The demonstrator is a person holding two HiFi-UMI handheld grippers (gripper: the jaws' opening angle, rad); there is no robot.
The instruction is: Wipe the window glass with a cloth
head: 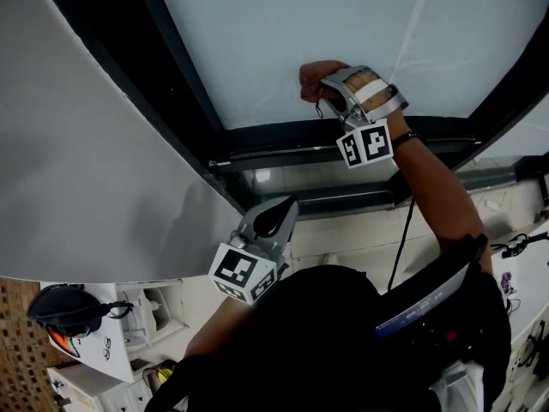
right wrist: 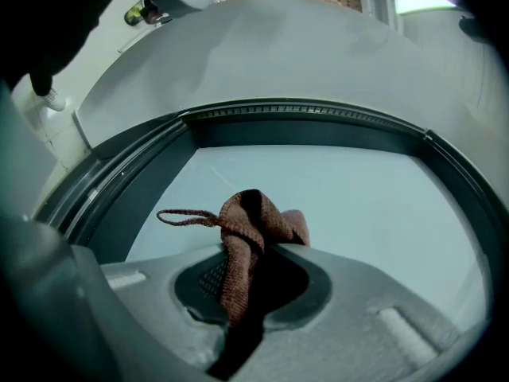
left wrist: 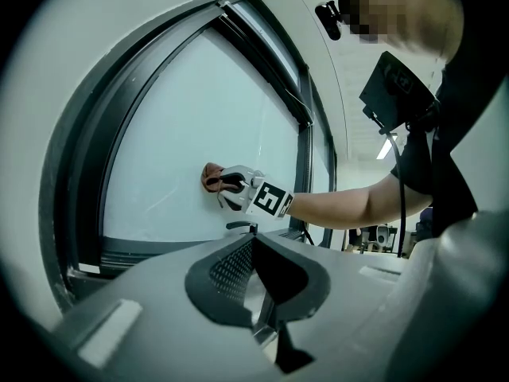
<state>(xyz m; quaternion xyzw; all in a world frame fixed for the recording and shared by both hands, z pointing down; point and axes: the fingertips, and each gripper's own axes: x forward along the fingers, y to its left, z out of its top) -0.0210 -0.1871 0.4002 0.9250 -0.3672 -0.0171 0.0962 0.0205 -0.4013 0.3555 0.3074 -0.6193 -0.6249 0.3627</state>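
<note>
The pale window glass [head: 283, 33] fills the top of the head view. My right gripper [head: 328, 91] is raised to it, shut on a brown cloth [head: 312, 76] that presses on the pane just above the lower frame bar. In the right gripper view the cloth [right wrist: 253, 233] bunches out of the jaws against the glass [right wrist: 366, 205], a thin loop [right wrist: 187, 216] trailing left. The left gripper view shows the cloth [left wrist: 210, 178] and right gripper [left wrist: 229, 186] from the side. My left gripper [head: 277, 215] hangs lower, off the glass, jaws shut on nothing [left wrist: 256, 245].
A dark window frame [head: 283, 136] borders the pane below and on both sides. A grey slanted wall panel [head: 86, 144] stands at the left. A small window handle [left wrist: 238, 226] sits on the lower frame. A dark headset-like item [head: 64, 312] and a white stand lie at lower left.
</note>
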